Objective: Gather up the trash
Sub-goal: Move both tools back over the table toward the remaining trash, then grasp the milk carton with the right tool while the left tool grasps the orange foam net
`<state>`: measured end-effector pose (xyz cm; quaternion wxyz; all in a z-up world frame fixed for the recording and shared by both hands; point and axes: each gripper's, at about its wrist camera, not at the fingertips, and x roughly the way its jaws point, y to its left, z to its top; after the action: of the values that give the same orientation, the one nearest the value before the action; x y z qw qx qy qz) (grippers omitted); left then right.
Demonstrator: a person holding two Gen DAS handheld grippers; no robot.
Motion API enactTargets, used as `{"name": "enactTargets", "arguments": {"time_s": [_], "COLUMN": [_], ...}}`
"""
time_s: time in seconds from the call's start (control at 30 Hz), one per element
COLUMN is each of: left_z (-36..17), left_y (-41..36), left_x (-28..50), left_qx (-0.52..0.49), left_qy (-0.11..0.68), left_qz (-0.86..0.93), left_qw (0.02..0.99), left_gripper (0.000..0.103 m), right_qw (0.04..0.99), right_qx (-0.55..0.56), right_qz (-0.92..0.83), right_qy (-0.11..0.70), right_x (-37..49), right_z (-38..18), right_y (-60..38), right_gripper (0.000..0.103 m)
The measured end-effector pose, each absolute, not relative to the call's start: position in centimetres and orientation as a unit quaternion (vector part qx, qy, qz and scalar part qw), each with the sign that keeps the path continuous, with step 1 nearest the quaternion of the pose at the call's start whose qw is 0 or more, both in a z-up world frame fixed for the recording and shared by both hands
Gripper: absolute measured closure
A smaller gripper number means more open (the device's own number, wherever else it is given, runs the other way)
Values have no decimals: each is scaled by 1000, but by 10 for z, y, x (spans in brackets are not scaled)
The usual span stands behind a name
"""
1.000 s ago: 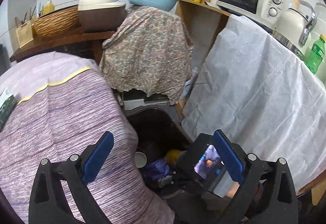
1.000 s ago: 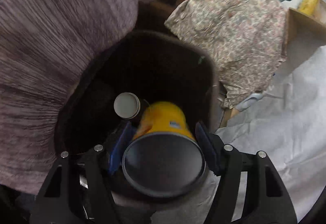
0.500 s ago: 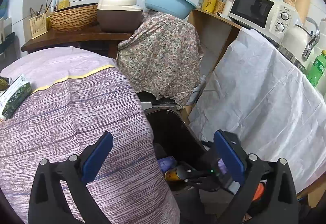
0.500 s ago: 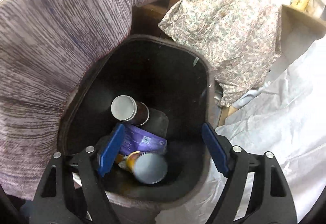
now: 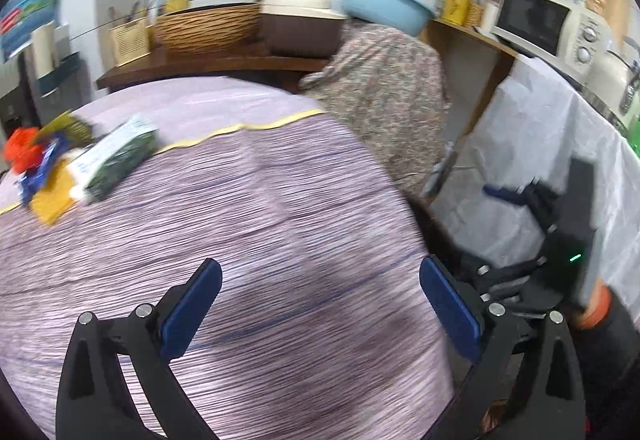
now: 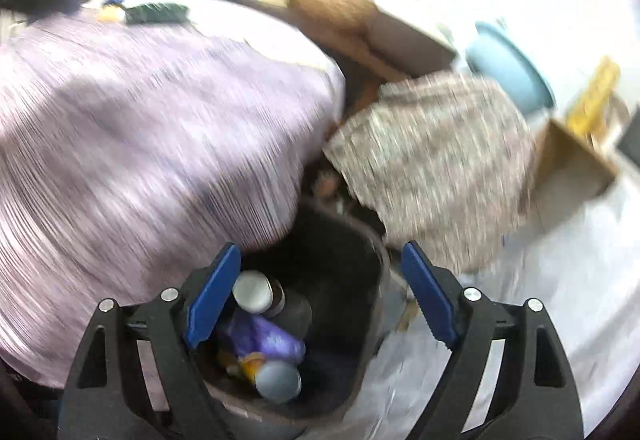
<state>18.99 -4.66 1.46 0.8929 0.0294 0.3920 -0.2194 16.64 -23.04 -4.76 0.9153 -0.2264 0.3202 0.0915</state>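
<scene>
Hovered above the black trash bin (image 6: 352, 264), right gripper (image 6: 320, 296) spread and empty; left gripper (image 5: 320, 304) likewise released, well left of it.

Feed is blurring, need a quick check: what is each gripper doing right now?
Left gripper: open, empty, over the purple tablecloth.
Right gripper: open, empty, above the trash bin.

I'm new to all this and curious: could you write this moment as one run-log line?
left gripper: open, empty, over tablecloth | right gripper: open, empty, above bin | can in bin | trash left on table
</scene>
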Motion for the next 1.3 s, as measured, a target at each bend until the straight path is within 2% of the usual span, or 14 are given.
{"name": "enactTargets", "arguments": {"time_s": [0.33,0.73,0.93,1.3], "left_z": [4,6,9,7], "left_y": [70,193,223,258], "left_x": [205,237,248,272], "left_qx": [23,16,0,-48], "left_qy": [419,446,446,452], "left_qz": [-143,-48,-46,-51], "left_qw": [896,893,894,889], "left_gripper": [5,5,5,5], "right_qw": [860,756,704,638], "right_qx": [-319,-543,-618,-676], "right_qz": [297,336,339,358], "right_qy": [266,145,91,85], "right_x": [195,264,293,338], "right_z": [-5,-8,-10,-26], "right_y": [-83,61,94,127], "right_gripper": [20,20,20,20]}}
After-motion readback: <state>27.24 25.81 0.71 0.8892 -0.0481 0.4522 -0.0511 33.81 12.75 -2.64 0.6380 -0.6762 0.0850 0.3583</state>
